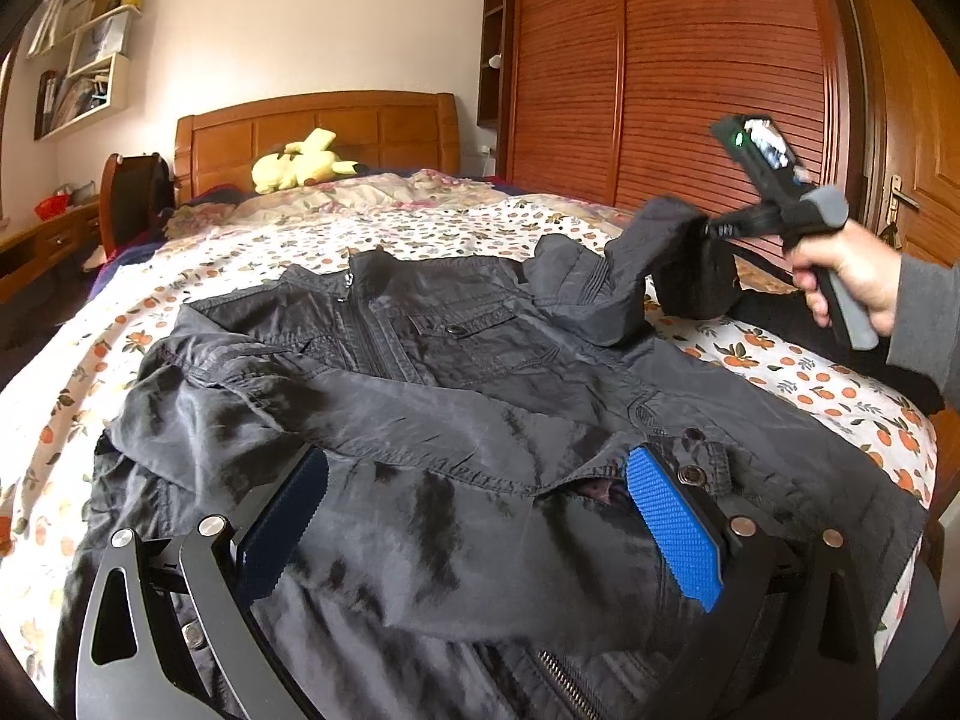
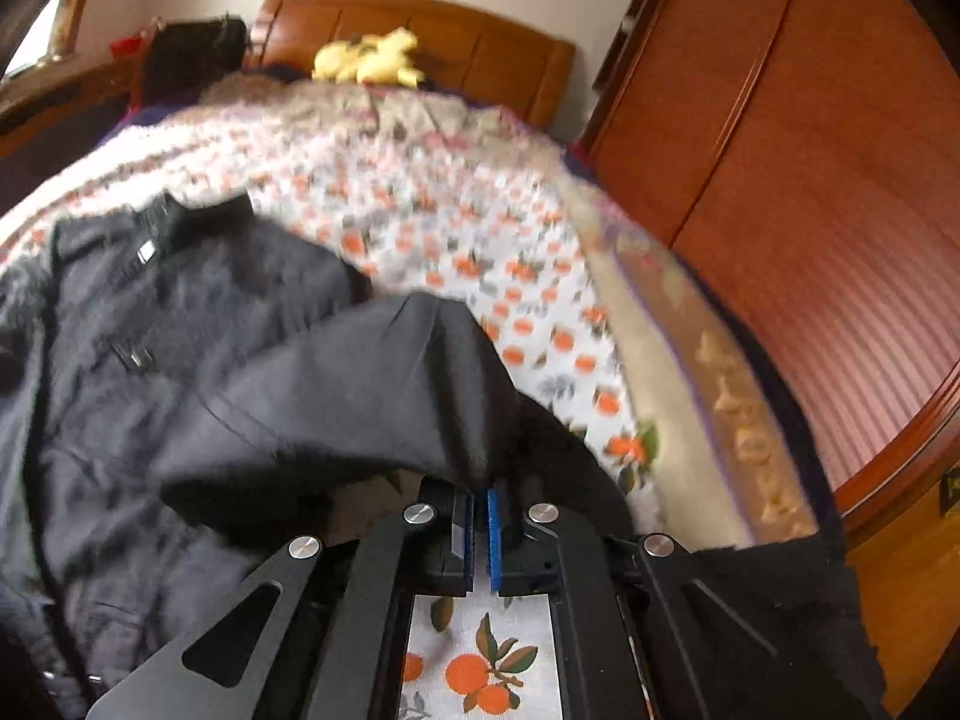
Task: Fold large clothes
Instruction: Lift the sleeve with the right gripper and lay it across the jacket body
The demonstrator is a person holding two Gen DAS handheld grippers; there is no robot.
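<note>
Dark jacket (image 1: 456, 360) spread front-up across the orange-print bedspread (image 1: 828, 384), collar toward twelve o'clock. Right gripper (image 2: 480, 516) clamped tight on a sleeve (image 2: 372, 396), lifted at about two o'clock. Left gripper (image 1: 480, 510) spread wide over the near sleeve, pads (image 1: 672, 522) seemingly just resting, not pinching.

Motion-blurred jacket (image 2: 180, 360) and bedspread (image 2: 456, 228)
</note>
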